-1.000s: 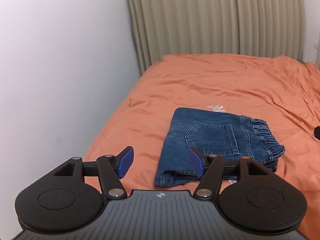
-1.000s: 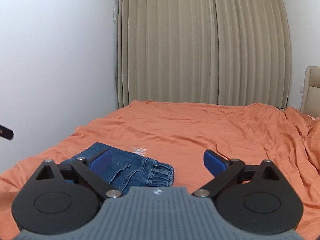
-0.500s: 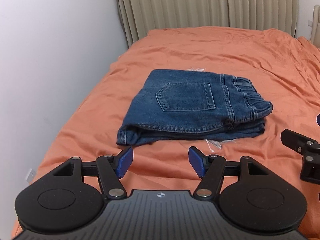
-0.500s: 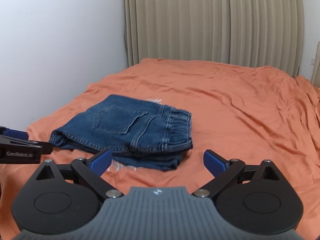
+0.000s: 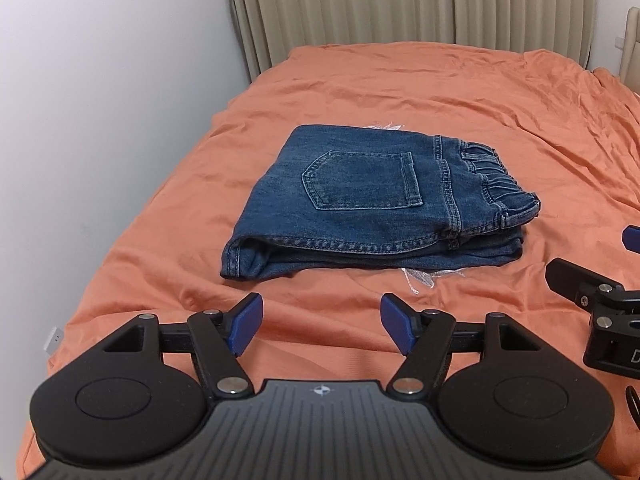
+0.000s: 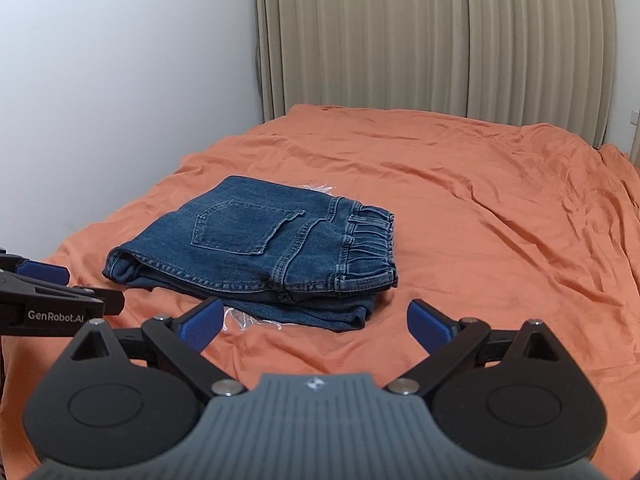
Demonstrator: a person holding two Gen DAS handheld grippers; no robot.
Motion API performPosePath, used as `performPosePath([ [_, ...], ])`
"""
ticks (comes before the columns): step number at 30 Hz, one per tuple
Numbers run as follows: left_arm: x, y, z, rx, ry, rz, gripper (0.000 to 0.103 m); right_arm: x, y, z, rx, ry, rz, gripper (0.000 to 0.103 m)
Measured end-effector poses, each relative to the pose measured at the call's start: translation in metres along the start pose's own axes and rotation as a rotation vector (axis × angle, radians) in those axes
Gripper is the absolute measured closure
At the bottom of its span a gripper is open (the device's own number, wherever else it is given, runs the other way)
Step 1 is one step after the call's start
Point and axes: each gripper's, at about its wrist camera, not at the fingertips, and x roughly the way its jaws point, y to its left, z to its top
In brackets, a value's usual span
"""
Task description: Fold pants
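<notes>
We see the folded jeans (image 5: 376, 200) lying flat on the orange bedsheet (image 5: 480, 92), back pocket (image 5: 362, 180) up, at about 12 o'clock from our left gripper (image 5: 321, 330) and 11 o'clock from our right gripper (image 6: 314, 326). Their long axis runs from 9 to 3 o'clock, the elastic waistband (image 5: 496, 178) pointing toward 3. Our left jaws are opening with nothing between them; the right jaws stand spread, empty.

Blue denim jeans (image 5: 372, 200), folded into a compact stack, back pocket up, elastic waistband toward the right; flat on the orange bedsheet (image 5: 460, 92) near the bed's left edge.
</notes>
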Motion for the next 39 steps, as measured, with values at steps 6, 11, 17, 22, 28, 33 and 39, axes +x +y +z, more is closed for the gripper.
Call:
performPosePath([
  [6, -0.001, -0.0009, -0.0001, -0.003, -0.002, -0.001, 0.024, 0.0003, 0.0023, -0.001, -0.012, -0.002, 0.003, 0.009],
  [11, -0.0021, -0.0016, -0.001, -0.01, 0.001, -0.005, 0.024, 0.0006, 0.0026, -0.0015, -0.012, 0.002, 0.003, 0.009],
  [17, -0.0032, -0.0024, -0.001, -0.012, 0.003, -0.005, 0.024, 0.0005, 0.0016, -0.0027, -0.008, 0.007, -0.003, 0.009],
  [22, -0.004, -0.0038, -0.0008, -0.017, 0.004, -0.006, 0.024, -0.0005, -0.0003, -0.0029, 0.0, 0.011, -0.003, 0.009],
  [28, -0.0049, -0.0036, -0.0007, -0.019, 0.002, -0.009, 0.024, -0.0016, -0.0012, -0.0025, 0.002, 0.011, -0.006, 0.009],
  [33, -0.0058, -0.0037, 0.0001, -0.019, -0.004, -0.014, 0.024, -0.0013, -0.003, -0.0025, 0.006, 0.017, -0.008, 0.009],
  [39, -0.0051, -0.0075, 0.0001, -0.014, 0.001, -0.019, 0.024, -0.001, -0.0041, -0.0027, 0.01, 0.019, -0.011, 0.009],
])
